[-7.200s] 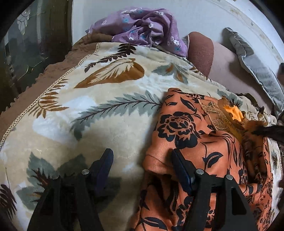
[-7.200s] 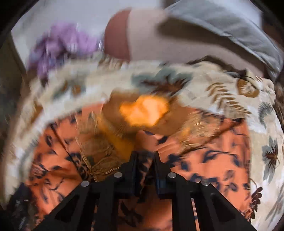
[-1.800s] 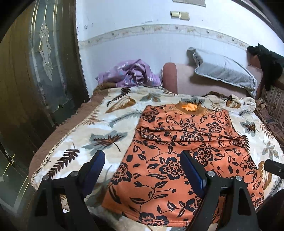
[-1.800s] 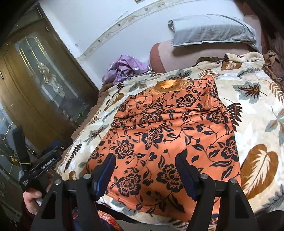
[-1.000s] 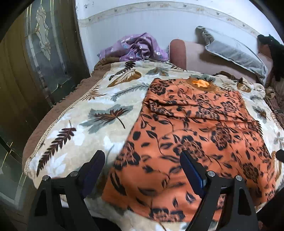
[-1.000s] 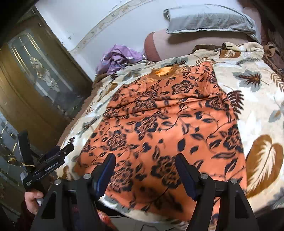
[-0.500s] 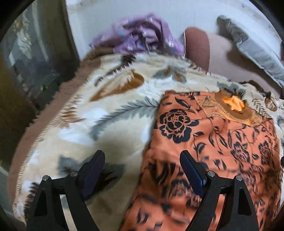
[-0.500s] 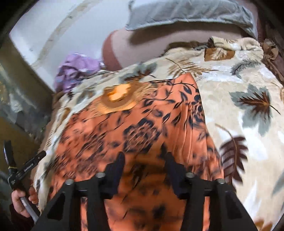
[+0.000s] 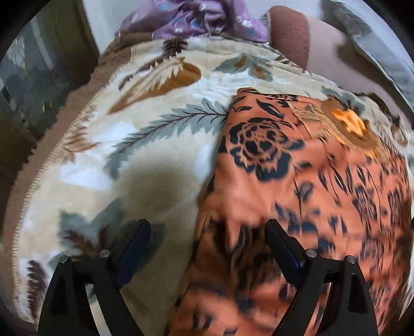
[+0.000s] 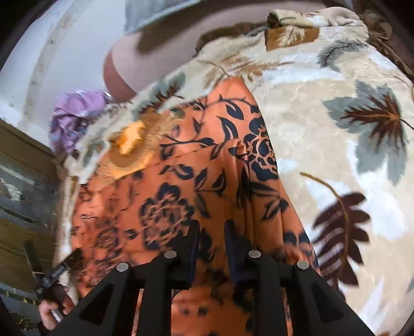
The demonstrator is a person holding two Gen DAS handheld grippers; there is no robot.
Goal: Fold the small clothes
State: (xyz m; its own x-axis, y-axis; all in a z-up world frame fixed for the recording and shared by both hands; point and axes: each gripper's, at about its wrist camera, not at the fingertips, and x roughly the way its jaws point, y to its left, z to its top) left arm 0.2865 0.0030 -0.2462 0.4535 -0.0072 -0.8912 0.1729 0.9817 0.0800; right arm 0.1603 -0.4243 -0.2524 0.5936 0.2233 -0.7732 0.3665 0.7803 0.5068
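Somebody's bedroom at home, pretty clearly

A plush leaf-print blanket [image 9: 145, 144] is covering the bed straight ahead of the claws, with a grey pillow [image 9: 375, 44] leaning on a padded brown headboard [image 9: 292, 33] past its far end, a purple floral cloth [image 9: 196, 18] lying bunched to the far left, and a wooden door with glass panels [image 10: 23, 181] standing off to the left.

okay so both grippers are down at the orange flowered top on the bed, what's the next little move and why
Probably shut the left gripper on the orange black-flowered top: its fingers stand wide apart across the garment's left edge, while the right gripper is nearly shut on a fabric ridge.
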